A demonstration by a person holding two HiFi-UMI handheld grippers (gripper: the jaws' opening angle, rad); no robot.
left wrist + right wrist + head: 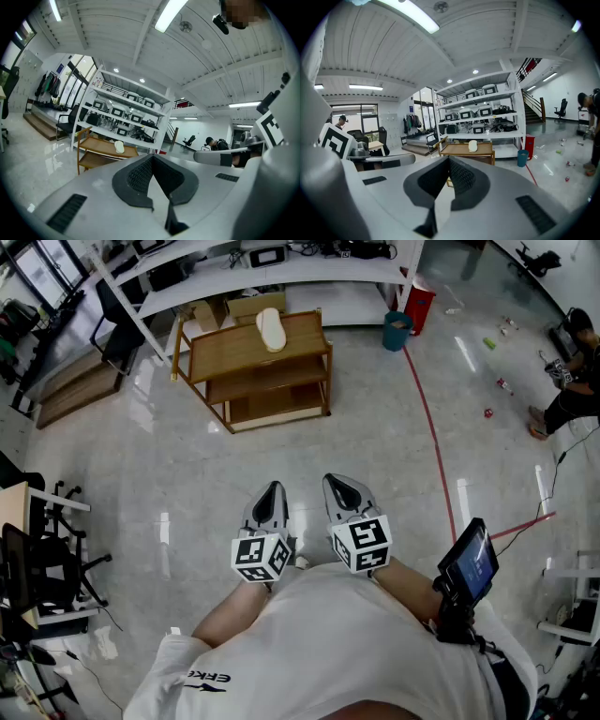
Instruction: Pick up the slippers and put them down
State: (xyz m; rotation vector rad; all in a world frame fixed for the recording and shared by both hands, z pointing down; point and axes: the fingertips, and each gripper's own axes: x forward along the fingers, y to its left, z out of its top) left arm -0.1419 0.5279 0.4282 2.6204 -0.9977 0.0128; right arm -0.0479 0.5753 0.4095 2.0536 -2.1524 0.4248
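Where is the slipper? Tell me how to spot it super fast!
Find the low wooden rack that stands by itself in front of the long white shelves. The slipper lies on the rack's top board, toward the back edge. It is the only pale, oval thing on that brown wood, unlike the round blue bin off to the rack's right.

The location is an open-plan robotics or electronics laboratory with an industrial interior. Indicators are white multi-tier shelving [480, 117] loaded with boxed devices and cabling along the back wall, a polished grey floor [187, 484] marked with a red line [428, 423], and strip lights [412, 16] on a ribbed white ceiling. Supporting items are office chairs [37, 568], a wooden rack [258, 371], a staircase [532, 110] and scattered small parts on the floor.
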